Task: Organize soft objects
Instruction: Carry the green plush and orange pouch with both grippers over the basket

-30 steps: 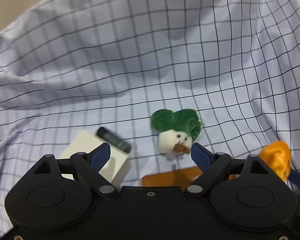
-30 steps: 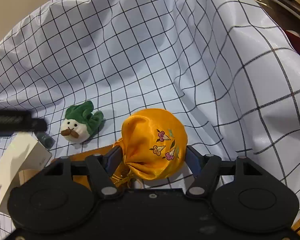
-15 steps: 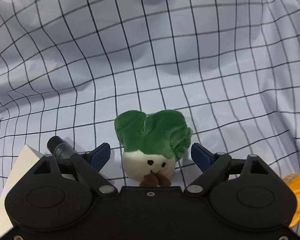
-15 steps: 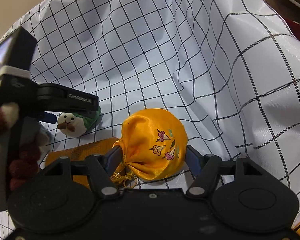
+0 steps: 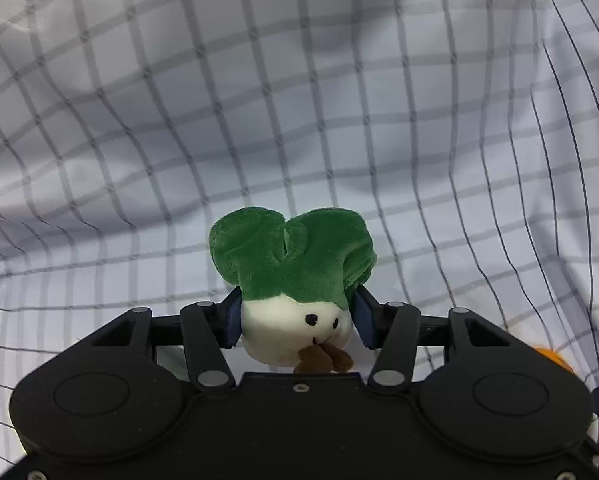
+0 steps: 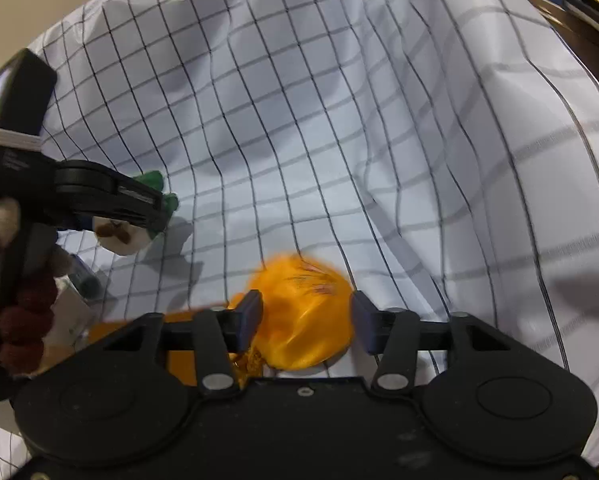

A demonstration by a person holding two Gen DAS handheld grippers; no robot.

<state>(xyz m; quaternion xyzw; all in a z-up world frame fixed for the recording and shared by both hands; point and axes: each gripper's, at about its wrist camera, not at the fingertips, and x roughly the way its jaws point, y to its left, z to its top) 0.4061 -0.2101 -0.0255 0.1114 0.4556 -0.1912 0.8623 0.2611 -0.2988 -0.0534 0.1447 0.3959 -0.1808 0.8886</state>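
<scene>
Your left gripper has just closed: both blue pads pinch the white body of the green-leafed plush, which sits between them just above the checked cloth. Your right gripper has also just closed and squeezes the orange satin pouch, blurred, low over the same cloth. From the right wrist view the plush appears at left under the left gripper. A white box and a dark tube lie below it.
</scene>
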